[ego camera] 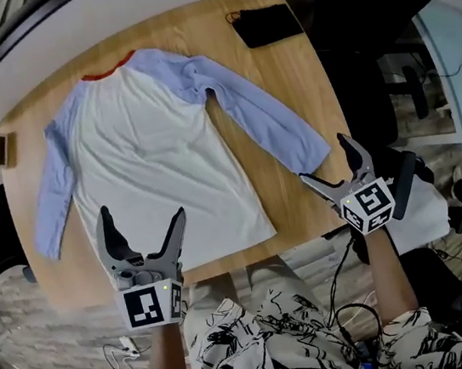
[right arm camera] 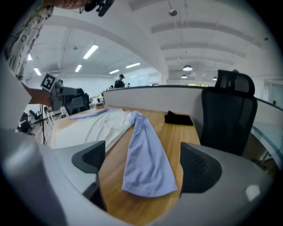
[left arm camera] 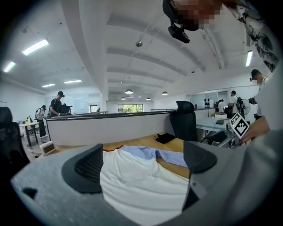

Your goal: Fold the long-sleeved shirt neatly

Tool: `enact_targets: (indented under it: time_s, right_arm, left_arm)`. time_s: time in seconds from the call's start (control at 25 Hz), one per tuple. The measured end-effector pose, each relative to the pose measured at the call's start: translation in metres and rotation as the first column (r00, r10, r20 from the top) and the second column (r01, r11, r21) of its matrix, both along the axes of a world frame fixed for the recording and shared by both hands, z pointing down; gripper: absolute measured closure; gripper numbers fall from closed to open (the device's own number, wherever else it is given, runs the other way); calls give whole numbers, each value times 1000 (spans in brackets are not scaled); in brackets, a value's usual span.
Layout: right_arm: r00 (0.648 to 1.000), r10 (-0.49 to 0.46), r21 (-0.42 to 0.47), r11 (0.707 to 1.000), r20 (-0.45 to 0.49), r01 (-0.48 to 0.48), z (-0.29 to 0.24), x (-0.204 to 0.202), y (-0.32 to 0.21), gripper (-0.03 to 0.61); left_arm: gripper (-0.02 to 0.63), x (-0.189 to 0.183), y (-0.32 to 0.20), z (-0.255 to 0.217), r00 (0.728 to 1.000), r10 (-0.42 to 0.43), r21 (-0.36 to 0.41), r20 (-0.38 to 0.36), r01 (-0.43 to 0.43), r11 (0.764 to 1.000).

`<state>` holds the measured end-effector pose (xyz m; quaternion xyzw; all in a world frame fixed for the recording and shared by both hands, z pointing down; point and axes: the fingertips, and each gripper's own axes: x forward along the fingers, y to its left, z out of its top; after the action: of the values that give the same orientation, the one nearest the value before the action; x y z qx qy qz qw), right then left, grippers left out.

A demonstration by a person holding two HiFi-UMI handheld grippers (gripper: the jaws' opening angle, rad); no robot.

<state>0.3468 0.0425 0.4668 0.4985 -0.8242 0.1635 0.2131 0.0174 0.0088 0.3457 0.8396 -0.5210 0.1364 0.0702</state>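
1. Our left gripper (ego camera: pixel 142 214), jaws released and empty, sits at the near hem of the long-sleeved shirt (ego camera: pixel 152 148), which is spread flat on the table (ego camera: pixel 282 68).
2. Our right gripper (ego camera: pixel 324 159), jaws also wide and grasping nothing, faces the right sleeve cuff (ego camera: pixel 310 152) just ahead.

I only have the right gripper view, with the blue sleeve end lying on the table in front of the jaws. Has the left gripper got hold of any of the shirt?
Observer: No. The left gripper has its jaws wide apart with nothing clamped, held over the near hem of the shirt.
Operator: How is the other sleeve lying?
Observer: The other sleeve runs straight down the shirt's side, and its cuff ends near the table's near corner.
Operator: Is there anything on the table on that side?
Observer: A small tan box sits at the table's edge beyond that sleeve, clear of the fabric.
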Motion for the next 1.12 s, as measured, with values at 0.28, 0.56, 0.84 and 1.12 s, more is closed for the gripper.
enact_targets:
  time_s: [0.28,0.56,0.84,1.12]
  right_arm:
    - [996,-43,-234,972,-75,25,86,24,14,130]
    - [992,-56,-320,947,-113,17,123,30,16,207]
    - [985,-77,-297,955,-152,29,124,31,14,503]
    - [977,-121,-258,963,-175,73,89,34,-4,540]
  left_arm:
    - [49,51,-4,52,995,96,-76,0,-95,993]
    - [46,71,-4,81,992,128,-120,-2,-128,985]
    - [46,72,0,87,992,126,-126,-3,-125,984]
    - [46,59,-2,72,996,86,-112,12,-84,990]
